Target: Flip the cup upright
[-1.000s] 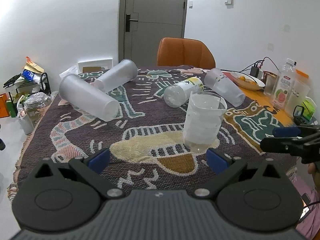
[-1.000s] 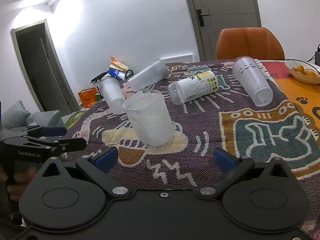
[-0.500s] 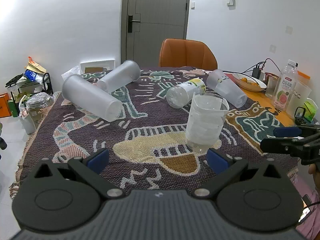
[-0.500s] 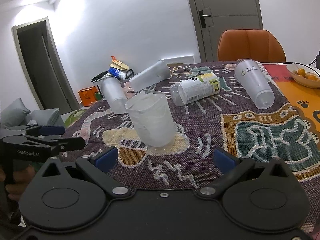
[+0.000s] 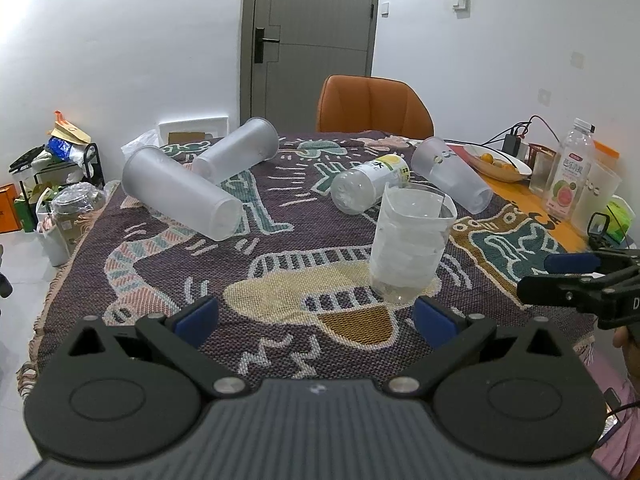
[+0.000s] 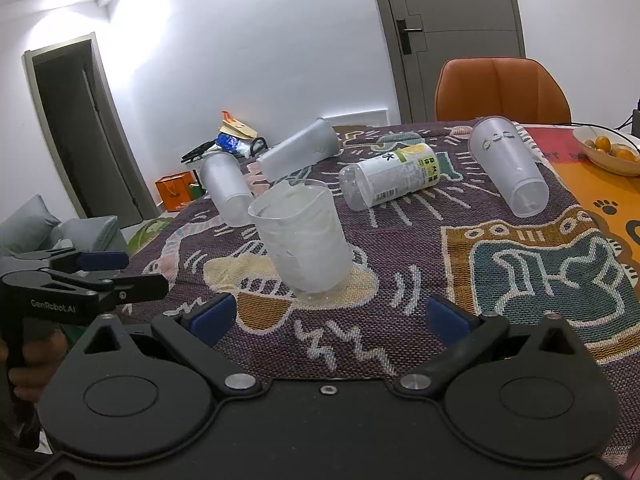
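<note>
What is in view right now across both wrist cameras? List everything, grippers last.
upright cup: 1, clear, standing near the front middle of the cloth
tipped cups: 3, frosted, on their sides; two at far left, one at far right
bottle: 1, clear with yellow-and-white label, lying behind the upright cup
cloth: 1, purple patterned, covering the table
chair: 1, orange, at the far side
fruit bowl: 1, white, holding orange fruit, far right
juice bottle: 1, clear with pink label, standing at right edge
door: 1, grey, shut, back wall
left gripper: open, holding nothing
right gripper: open, holding nothing
</note>
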A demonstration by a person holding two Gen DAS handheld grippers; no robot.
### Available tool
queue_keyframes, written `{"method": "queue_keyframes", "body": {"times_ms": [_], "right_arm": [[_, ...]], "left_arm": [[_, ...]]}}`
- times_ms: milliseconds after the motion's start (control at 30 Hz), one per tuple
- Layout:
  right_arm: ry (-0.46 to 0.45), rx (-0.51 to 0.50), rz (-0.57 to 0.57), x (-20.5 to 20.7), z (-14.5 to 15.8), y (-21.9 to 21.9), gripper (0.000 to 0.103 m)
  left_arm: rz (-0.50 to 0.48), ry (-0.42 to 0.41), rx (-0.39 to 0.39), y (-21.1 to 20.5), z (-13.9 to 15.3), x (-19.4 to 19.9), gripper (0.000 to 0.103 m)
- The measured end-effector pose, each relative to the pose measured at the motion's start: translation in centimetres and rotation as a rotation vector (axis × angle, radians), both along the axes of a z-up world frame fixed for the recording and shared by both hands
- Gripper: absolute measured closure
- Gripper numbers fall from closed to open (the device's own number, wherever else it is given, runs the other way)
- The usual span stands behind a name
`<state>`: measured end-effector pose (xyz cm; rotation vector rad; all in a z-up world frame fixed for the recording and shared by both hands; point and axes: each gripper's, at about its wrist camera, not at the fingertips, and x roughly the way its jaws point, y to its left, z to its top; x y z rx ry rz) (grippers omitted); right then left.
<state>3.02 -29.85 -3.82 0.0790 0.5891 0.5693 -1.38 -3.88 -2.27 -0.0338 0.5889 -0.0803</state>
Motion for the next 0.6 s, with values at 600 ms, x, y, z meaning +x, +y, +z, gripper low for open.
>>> {"method": "queue_keyframes", "body": {"times_ms": [600], "right_arm": [[0.004, -0.001, 0.002, 0.04, -0.10, 0.15, 0.000]], "left_arm": [[0.002, 0.016, -0.012, 0.13, -0.19, 0.14, 0.000]]}}
